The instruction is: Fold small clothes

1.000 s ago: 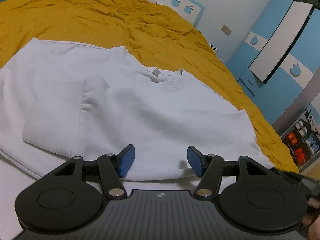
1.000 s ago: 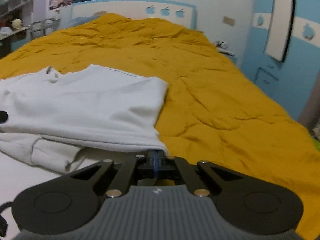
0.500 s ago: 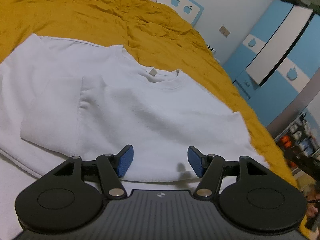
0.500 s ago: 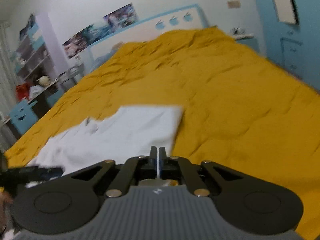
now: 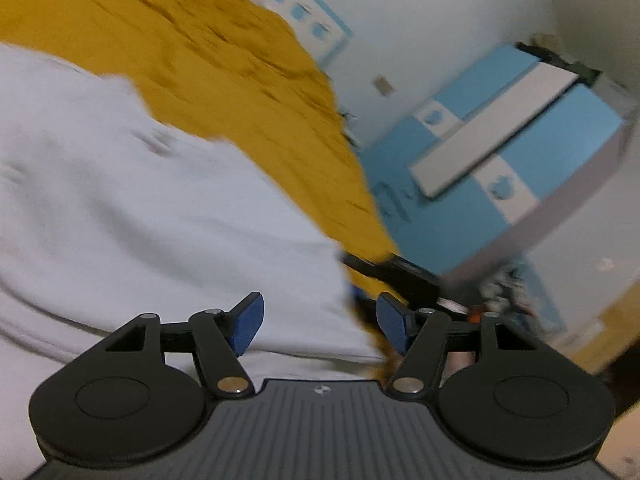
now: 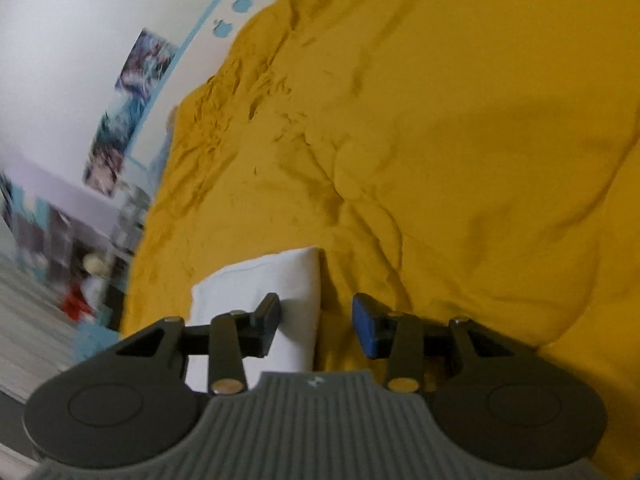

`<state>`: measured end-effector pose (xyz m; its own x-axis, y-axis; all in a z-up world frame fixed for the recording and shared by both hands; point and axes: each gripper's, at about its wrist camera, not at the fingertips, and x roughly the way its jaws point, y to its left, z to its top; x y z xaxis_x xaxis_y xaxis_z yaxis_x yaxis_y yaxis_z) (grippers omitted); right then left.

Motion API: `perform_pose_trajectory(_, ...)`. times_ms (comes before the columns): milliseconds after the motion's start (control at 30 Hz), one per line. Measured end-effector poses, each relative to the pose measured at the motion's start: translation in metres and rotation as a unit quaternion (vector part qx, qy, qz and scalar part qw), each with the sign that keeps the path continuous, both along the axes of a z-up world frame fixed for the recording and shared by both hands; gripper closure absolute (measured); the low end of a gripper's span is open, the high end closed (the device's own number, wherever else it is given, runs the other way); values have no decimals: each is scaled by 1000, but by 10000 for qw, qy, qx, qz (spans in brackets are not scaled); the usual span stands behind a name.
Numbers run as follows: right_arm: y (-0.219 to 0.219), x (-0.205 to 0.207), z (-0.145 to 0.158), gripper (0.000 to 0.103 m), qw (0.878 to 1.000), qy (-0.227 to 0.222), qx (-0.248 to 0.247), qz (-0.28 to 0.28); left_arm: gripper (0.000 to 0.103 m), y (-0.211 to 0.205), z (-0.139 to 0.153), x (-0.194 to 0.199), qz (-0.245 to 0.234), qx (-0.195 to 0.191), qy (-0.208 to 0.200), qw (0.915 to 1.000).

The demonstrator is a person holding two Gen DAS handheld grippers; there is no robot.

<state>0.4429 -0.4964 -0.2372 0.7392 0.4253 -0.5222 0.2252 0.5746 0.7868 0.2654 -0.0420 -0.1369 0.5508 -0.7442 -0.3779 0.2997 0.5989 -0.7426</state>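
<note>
A white sweatshirt [image 5: 152,216] lies spread on a mustard-yellow bedspread [image 5: 224,68]; the left wrist view is motion-blurred. My left gripper [image 5: 320,322] is open and empty, just above the shirt's near right edge. My right gripper [image 6: 316,320] is open and empty; a white corner of the shirt [image 6: 276,276] lies under and between its fingers on the bedspread [image 6: 460,140]. The other gripper's dark body [image 5: 400,276] shows beyond the shirt's right edge in the left wrist view.
A blue and white wardrobe [image 5: 500,152] stands right of the bed. A white headboard with blue apple shapes [image 5: 308,20] is at the far end. Posters [image 6: 128,112] hang on the wall and cluttered shelves [image 6: 80,264] stand left of the bed.
My right gripper has opened and let go of the shirt corner, and its view has swung and tilted. My left gripper has swung right, still open.
</note>
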Motion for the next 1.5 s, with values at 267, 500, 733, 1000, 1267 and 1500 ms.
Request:
perform_pose_trajectory(267, -2, 14, -26, 92, 9973, -277, 657, 152, 32, -117, -25, 11, -921, 266, 0, 9954)
perform_pose_trajectory(500, -3, 28, -20, 103, 9973, -414, 486, 363, 45, -149, -62, 8, -1198, 1109, -9, 9866)
perform_pose_trajectory(733, 4, 45, 0, 103, 9990, -422, 159, -63, 50, -141, -72, -9, -1218, 1228, -230, 9847)
perform_pose_trajectory(1000, -15, 29, -5, 92, 9977, -347, 468, -335, 49, -140, -77, -19, -1224, 1332, -512, 9822)
perform_pose_trajectory(1267, -50, -35, 34, 66, 9958, -894, 67, -175, 26, -136, -81, -27, -1396, 1226, -893, 9785)
perform_pose_trajectory(1500, -38, -104, 72, 60, 9940, -783, -600, 474, 24, -122, -43, -45, -1351, 1037, -616, 9835)
